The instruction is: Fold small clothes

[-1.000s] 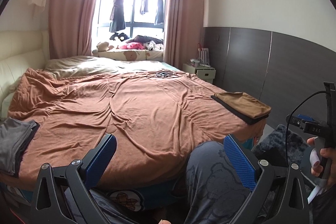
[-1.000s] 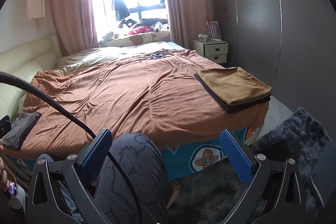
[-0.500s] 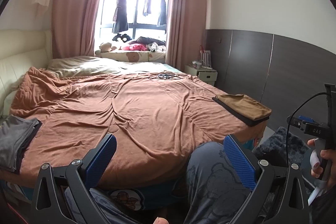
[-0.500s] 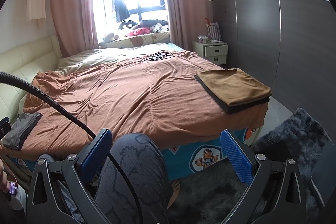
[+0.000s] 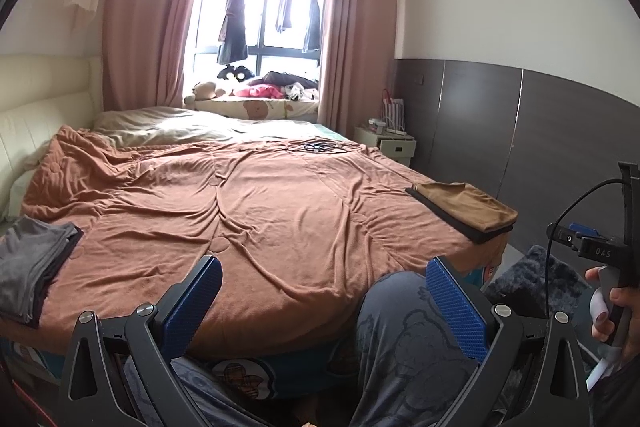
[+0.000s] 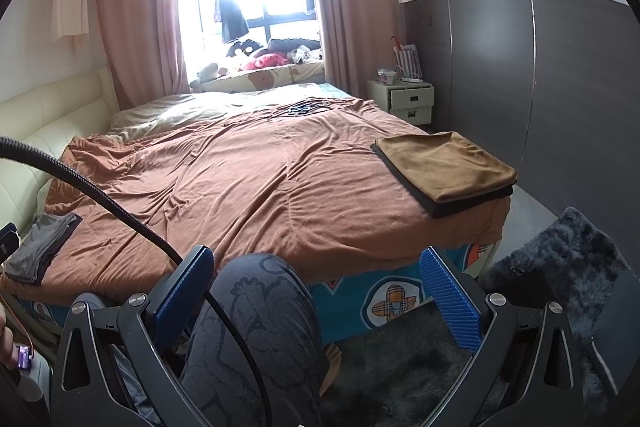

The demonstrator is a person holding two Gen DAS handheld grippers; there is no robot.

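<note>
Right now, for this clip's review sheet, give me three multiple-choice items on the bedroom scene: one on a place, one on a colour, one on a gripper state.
1. Where does the folded brown-and-black stack lie?
A. near corner of the bed on the nightstand's side
B. on the window sill
C. on the rug

2. What colour is the bedspread?
A. white
B. rust brown
C. green

3. How do the left gripper and right gripper stand?
A. both shut on cloth
B. one open, one shut
C. both open, holding nothing

Answers: 1 A, it rests on the corner nearest the dark wall; 2 B, rust cloth covers the mattress; 3 C, blue pads stand wide apart with nothing between.
</note>
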